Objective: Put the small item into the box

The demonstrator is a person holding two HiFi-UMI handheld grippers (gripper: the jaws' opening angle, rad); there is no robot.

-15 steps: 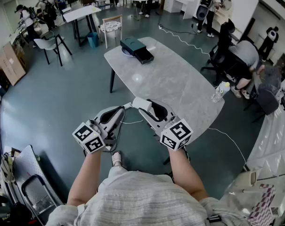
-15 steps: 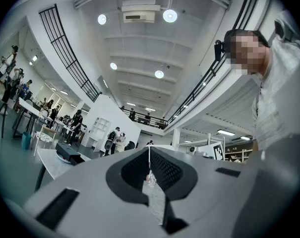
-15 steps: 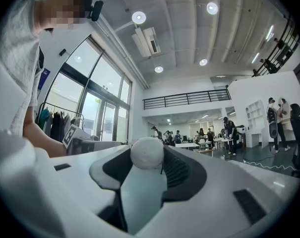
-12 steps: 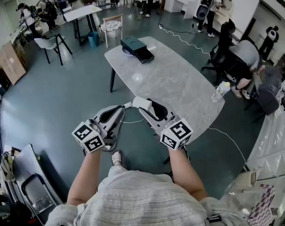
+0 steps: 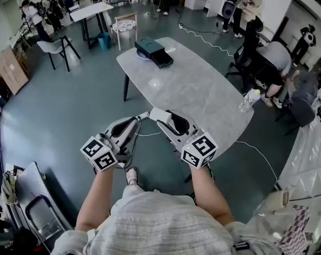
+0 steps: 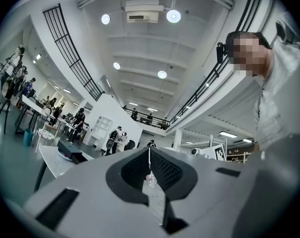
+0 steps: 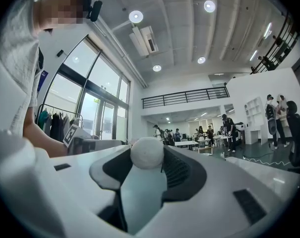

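The right gripper (image 5: 158,114) is clamped on a small white ball (image 7: 147,153), which sits pinched between its jaw tips, by the near left edge of the table (image 5: 202,97). The left gripper (image 6: 149,153) is held just beside it, at that same near edge, with its jaws pressed together. The dark box (image 5: 154,52) stands at the far end of the table, well apart from the ball, with a lower part jutting out toward the table's middle. A clear bottle (image 5: 249,101) stands at the table's right edge
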